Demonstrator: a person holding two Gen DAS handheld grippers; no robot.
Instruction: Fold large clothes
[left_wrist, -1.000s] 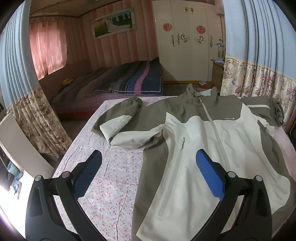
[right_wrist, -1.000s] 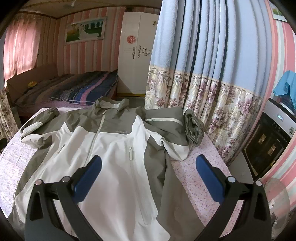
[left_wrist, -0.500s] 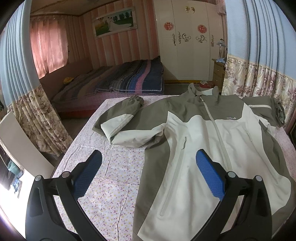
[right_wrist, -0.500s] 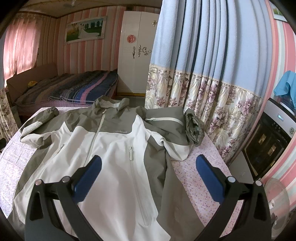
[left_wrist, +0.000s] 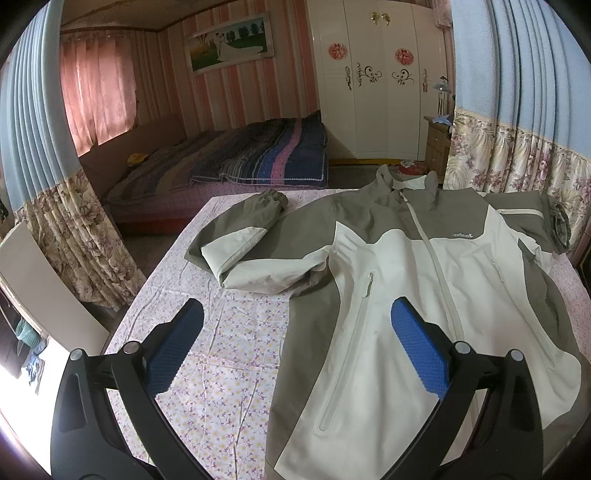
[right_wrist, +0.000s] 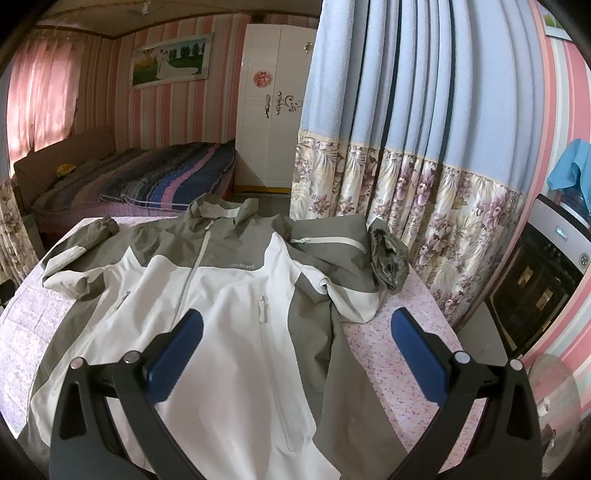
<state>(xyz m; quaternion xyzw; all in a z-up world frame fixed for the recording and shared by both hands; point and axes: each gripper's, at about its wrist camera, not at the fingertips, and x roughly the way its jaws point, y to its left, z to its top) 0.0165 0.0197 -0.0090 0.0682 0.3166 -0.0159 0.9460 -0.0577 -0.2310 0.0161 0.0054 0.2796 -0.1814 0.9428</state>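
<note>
Left wrist: left gripper (left_wrist: 295, 339) spread wide, empty, above jacket (left_wrist: 424, 295) lying flat, zipped, on flowered tablecloth (left_wrist: 221, 354). Slippery shell, could slide when pinched.

Right wrist: right gripper (right_wrist: 295, 343) wide, empty. Bunched right sleeve (right_wrist: 386, 258) near table edge by curtain (right_wrist: 424, 206); might slip off.

The jacket (left_wrist: 436, 280) lies face up, spread flat on the flowered worktop (left_wrist: 225, 354), zipped shut, collar toward twelve o'clock, hem toward six. White front panels, olive-grey yoke and side panels, a small logo on the chest. One sleeve (left_wrist: 240, 240) at ten o'clock is bent back on itself, cuff pointing to twelve. The other sleeve (right_wrist: 332, 254), in the right wrist view, is folded at two o'clock, its crumpled cuff at the worktop's edge.
</note>
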